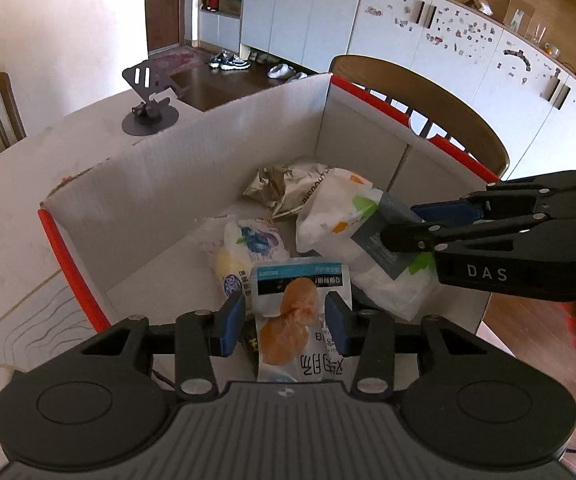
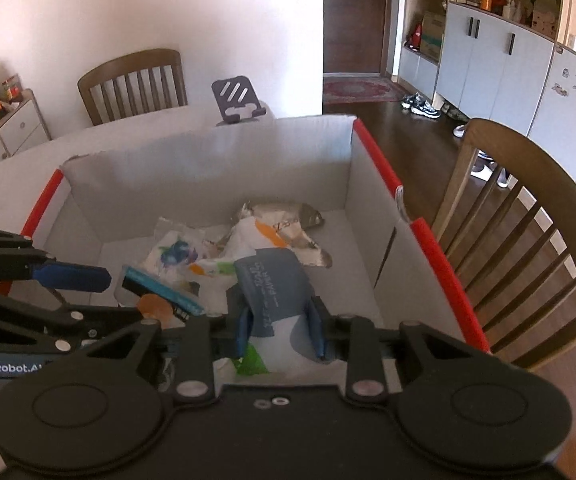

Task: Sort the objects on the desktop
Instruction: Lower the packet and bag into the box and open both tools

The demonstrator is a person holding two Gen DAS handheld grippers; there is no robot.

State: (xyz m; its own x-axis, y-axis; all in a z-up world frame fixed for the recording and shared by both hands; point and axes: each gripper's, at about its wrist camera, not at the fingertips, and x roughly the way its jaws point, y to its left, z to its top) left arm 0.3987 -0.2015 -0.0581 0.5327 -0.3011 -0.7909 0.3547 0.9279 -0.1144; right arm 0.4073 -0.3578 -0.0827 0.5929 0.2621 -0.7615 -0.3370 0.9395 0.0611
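My left gripper is shut on a snack packet with a teal top band and an orange-brown food picture, held above the near end of a white cardboard box with red edges. From the right, my right gripper reaches over the same box, shut on a white soft pack with a grey-blue label. In the right wrist view that pack sits squeezed between the blue pads of my right gripper. There my left gripper comes in from the left with the snack packet.
On the box floor lie a crumpled foil bag and a white packet with blue print. A dark phone stand stands on the table beyond the box. A wooden chair is close to the box's right side; another chair is across the table.
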